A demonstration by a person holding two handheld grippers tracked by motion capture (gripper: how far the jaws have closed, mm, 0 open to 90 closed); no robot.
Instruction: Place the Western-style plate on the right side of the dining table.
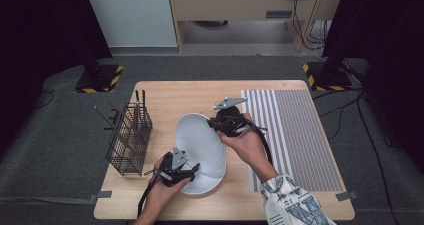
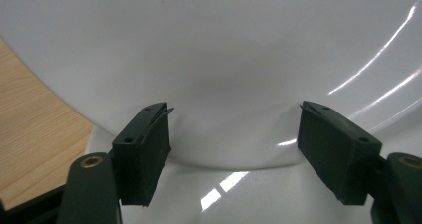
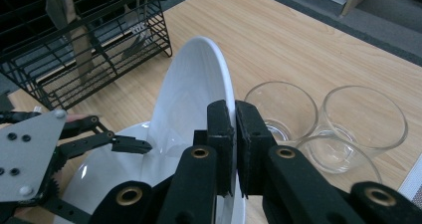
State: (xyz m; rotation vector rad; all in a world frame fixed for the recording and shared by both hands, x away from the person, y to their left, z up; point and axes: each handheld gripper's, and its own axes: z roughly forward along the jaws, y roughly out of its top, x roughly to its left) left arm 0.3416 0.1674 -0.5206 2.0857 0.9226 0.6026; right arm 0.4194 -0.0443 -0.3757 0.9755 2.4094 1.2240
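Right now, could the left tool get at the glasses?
Probably not: the tilted plate held by the right tool stands between the left tool and the glasses, which sit beyond it.

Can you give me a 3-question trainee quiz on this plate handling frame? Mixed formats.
1. True or false: the right gripper has its jaws closed on the rim of the tilted white plate.
2. Multiple choice: the left gripper is A) clamped on the wire basket, B) open, facing the plate's surface, C) holding a glass.
3. Short answer: how many clear glasses stand on the table beyond the plate in the right gripper view?

Key
1. True.
2. B.
3. Three, close together; the wire basket with utensils stands on the other side of the plate.
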